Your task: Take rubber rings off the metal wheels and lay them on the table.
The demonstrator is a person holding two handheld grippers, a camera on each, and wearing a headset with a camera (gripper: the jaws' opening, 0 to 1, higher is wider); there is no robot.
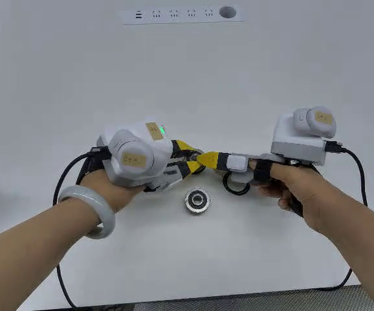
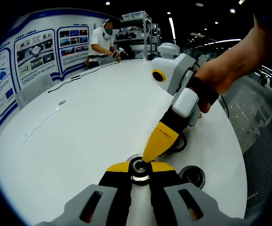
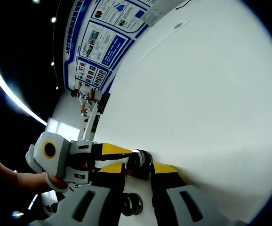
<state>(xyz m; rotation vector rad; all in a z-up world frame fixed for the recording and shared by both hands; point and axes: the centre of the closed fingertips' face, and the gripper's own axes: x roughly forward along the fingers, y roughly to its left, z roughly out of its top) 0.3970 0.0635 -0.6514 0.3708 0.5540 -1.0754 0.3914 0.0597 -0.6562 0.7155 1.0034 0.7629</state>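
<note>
On the far side of a silver metal wheel [image 1: 197,200] on the white table [image 1: 271,78], the left gripper [image 1: 190,157] clamps a black-ringed metal wheel [image 2: 140,165]; the right gripper [image 3: 140,165] straddles it, whether squeezing I cannot tell, so a crooked pull may jerk it free.

White desk [image 1: 174,78] with a socket strip [image 1: 180,13] at 12 o'clock; blue poster wall [image 2: 32,52] at 10 o'clock; ceiling strip lights [image 2: 172,28] overhead.
</note>
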